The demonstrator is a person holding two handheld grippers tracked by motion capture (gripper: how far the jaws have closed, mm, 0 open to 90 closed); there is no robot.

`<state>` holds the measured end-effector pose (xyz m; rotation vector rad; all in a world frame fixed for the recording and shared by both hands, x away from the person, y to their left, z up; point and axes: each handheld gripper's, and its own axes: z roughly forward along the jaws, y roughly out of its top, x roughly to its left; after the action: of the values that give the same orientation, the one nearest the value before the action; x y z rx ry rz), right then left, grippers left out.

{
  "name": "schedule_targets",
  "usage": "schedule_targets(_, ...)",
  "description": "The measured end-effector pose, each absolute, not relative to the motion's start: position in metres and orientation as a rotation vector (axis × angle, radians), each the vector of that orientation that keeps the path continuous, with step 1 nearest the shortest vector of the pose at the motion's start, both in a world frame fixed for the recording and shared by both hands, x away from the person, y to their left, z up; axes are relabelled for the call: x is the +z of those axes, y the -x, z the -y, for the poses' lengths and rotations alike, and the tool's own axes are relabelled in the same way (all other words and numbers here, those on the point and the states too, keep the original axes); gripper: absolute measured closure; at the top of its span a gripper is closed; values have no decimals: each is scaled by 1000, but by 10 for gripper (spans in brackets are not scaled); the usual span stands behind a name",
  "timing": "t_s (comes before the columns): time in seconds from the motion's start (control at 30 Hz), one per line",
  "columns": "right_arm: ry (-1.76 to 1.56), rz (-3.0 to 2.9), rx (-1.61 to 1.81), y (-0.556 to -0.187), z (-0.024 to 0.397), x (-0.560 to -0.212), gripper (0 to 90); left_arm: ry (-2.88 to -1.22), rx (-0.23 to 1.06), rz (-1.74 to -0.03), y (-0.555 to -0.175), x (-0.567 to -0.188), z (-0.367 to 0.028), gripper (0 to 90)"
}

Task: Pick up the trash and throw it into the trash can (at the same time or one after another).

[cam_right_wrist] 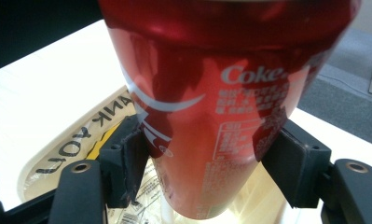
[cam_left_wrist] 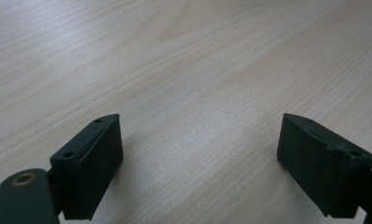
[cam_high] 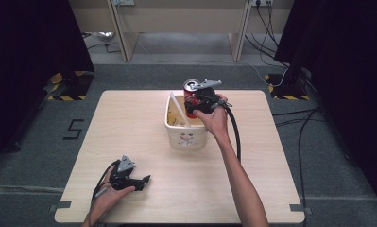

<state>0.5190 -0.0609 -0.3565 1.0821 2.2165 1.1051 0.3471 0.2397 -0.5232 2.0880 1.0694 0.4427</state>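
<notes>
A red Coke can [cam_high: 191, 91] [cam_right_wrist: 211, 107] hangs upright over the back right part of a white square tub [cam_high: 185, 137], with my right gripper [cam_high: 195, 105] [cam_right_wrist: 204, 168] shut on its lower half. Both black pads press on the can's sides. The tub [cam_right_wrist: 39, 154] lies below the can, its rim printed with "THANK YOU", and a white utensil [cam_high: 179, 108] leans inside it. My left gripper [cam_high: 141, 182] [cam_left_wrist: 200, 163] rests open near the table's front left, low over bare wood, with nothing between its fingers.
The light wooden table [cam_high: 129, 127] has open room to the left and front of the tub. Black cables trail from both grippers. Beyond the table's far edge lie grey floor, desk legs and dark curtains at both sides.
</notes>
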Motion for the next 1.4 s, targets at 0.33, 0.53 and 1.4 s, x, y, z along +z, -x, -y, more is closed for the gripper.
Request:
schedule_targets(0.33,-1105,-2243,1097,-522,58,-365,340,-2090,439,-1070,-347,-523,-240,135)
schedule_targets(0.53,-1110,-2258,1090,-523,58,-369,339,-2089,439,-1070,-347,-523,-240,135)
schedule_targets(1.4,-1086,-2262,1111,-518,65,-362,285,-2089,445,-1068,-347,-523,-240,135)
